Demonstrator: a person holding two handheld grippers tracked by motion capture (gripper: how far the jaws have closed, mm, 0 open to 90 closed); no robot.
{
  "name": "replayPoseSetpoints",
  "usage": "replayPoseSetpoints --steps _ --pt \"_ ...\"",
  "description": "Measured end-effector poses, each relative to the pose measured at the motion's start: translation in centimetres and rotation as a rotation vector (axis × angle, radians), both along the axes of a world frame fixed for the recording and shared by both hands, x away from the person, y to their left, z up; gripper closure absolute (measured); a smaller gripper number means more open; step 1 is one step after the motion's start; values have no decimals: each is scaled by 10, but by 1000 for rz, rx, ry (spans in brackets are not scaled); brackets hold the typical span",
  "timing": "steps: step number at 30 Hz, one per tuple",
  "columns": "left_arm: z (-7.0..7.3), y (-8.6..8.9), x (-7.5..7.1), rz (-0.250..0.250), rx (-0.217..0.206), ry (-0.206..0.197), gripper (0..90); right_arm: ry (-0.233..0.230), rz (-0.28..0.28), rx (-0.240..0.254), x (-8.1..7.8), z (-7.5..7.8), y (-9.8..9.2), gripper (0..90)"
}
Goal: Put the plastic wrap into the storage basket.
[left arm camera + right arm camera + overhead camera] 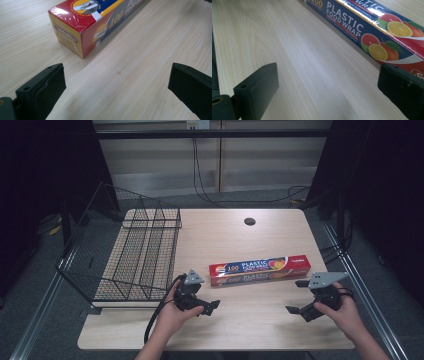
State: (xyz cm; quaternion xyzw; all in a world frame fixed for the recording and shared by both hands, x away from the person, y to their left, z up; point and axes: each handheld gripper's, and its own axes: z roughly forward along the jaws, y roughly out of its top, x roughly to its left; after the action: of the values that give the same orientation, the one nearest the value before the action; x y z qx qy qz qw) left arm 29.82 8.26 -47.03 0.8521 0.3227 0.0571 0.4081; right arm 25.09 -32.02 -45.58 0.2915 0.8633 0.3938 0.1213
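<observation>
High view: wire basket point(131, 255) on the left part of the table point(250, 330), looks empty, though the mesh is dim so hard to be sure. Plastic wrap box point(260, 270) lies flat near table centre, long side running left-right, well clear of the basket. Left gripper point(204, 306) sits just below the box's left end, not touching. Right gripper point(299, 296) is just beside the box's right end, slightly below it, jaws pointing left and spread wide, no contact.

Left gripper view: both black jaws wide apart, only bare tabletop between them. The box's short end is ahead and to the left, near but apart from the jaws.

Right gripper view: jaws wide, nothing held, wood between them. The box's printed long face with fruit pictures runs across the upper right; the right-hand jaw stands just beside it, contact unclear.
</observation>
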Motion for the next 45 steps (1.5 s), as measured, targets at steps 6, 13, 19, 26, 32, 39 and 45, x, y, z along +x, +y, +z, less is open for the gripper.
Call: replayPoseSetpoints --steps 6,13,19,26,32,39,45 --pt "3 -2 2 -14 15 17 1 5 3 -8 0 -2 -2 31" --pt "8 -6 4 -14 8 42 1 0 4 -7 0 -3 -4 31" --pt "19 -15 8 -46 -3 39 33 -4 -7 0 -1 -1 -6 30" --pt "29 -25 14 -82 -15 47 47 -6 -4 -5 -2 -4 -6 30" --pt "37 -33 25 -93 7 28 50 -9 10 -6 -3 -4 -5 30" --pt "45 -45 41 -92 18 16 55 -19 4 0 -3 -3 -9 29" --pt "50 -55 50 -103 12 21 56 -21 4 13 0 -2 -10 29"
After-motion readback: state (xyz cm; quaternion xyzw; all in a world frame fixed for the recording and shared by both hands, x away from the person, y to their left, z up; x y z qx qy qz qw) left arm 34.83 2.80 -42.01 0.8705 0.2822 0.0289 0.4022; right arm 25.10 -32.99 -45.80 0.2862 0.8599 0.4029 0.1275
